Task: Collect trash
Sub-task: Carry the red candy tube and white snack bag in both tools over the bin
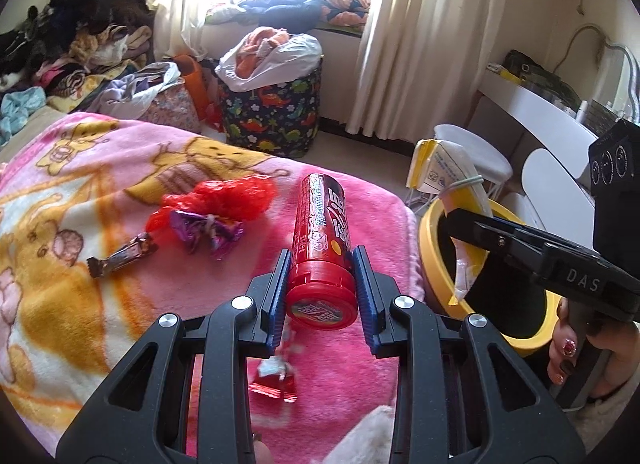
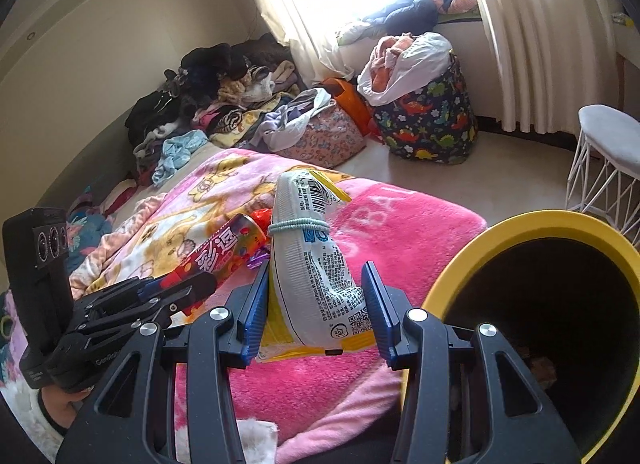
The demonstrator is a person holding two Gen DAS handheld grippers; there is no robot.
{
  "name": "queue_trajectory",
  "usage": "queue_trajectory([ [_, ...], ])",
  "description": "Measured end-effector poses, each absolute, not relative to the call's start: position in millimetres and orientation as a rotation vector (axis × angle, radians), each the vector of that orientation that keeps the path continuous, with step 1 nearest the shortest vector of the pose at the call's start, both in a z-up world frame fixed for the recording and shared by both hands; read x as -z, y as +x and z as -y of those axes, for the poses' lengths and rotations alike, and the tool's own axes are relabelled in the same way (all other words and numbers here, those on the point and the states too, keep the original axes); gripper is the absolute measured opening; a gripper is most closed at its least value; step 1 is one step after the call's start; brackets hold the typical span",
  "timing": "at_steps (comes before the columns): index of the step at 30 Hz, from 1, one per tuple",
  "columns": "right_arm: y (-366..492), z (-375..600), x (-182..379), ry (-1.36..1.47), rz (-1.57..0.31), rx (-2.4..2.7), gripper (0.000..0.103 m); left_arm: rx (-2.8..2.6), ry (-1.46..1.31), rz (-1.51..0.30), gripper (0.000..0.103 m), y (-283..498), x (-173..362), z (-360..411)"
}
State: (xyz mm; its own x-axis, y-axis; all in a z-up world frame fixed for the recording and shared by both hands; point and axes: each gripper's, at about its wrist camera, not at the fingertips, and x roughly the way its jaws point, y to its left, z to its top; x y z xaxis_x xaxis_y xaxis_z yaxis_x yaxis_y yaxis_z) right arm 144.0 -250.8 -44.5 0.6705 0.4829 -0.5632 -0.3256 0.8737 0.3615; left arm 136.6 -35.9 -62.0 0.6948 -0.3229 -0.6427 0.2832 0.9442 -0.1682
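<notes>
Our left tongs (image 1: 320, 284) clamp the red candy tube (image 1: 322, 240) by its cap end; it could pivot loose. Our right tongs (image 2: 316, 304) straddle the snack bag (image 2: 316, 264), grip uncertain, beside the yellow-rimmed bin (image 2: 520, 232) to their right; it may miss.

A pink fleece blanket printed with yellow cartoon bears (image 1: 92, 191) fills the lower left of the left wrist view. Behind it, at upper left, lies a heap of mixed dark and pale clothes (image 1: 68, 43). At upper centre stands a dark fabric hamper patterned with coloured dinosaurs (image 1: 272, 111), topped by a white plastic bag holding orange cloth (image 1: 276, 55). Just left of the hamper sits a pink floral fabric bag (image 2: 324, 135). Cream pleated curtains (image 1: 424, 35) hang at upper right, flanking a bright window. A white wire-legged stool (image 2: 608, 155) stands at the right edge of the right wrist view.
</notes>
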Motion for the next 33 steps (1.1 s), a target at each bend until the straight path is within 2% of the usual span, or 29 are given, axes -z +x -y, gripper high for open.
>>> queue_trajectory([
  [33, 123, 324, 45, 0.359, -0.659, -0.317, 0.043, 0.488, 0.016, -0.717, 0.024, 123, 53, 108],
])
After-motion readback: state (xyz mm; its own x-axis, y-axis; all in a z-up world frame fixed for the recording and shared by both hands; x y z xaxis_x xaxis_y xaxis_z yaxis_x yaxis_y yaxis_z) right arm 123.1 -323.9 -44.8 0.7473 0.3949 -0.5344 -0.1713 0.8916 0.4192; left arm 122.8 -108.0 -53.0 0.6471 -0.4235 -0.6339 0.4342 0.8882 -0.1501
